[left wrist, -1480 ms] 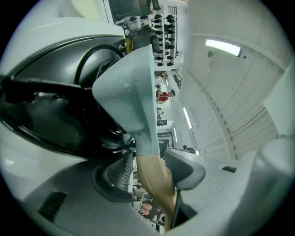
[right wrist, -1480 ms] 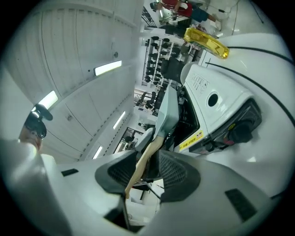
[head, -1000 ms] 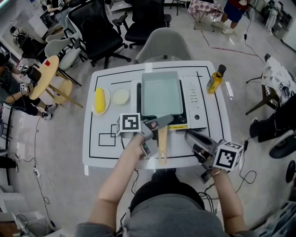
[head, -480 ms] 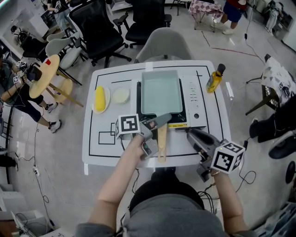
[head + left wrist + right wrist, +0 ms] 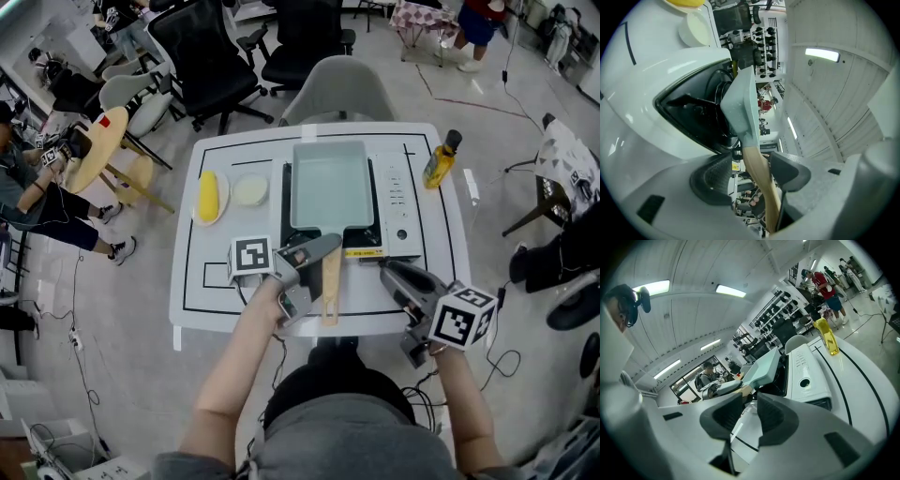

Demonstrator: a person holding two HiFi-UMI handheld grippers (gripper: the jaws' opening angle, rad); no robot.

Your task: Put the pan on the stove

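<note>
Leftward a touch my left claw (image 5: 323, 253) has drifted since a second ago; its jaws are opening off the wooden handle (image 5: 331, 286), which lies loose between them; the pan (image 5: 330, 186) sits on the stove (image 5: 398, 202), so this looks like the release; next, back away without nudging that handle; my right claw (image 5: 392, 274) hovers part-open, empty, near the stove's front; the yellow label (image 5: 361, 253) there is too small to read.
</note>
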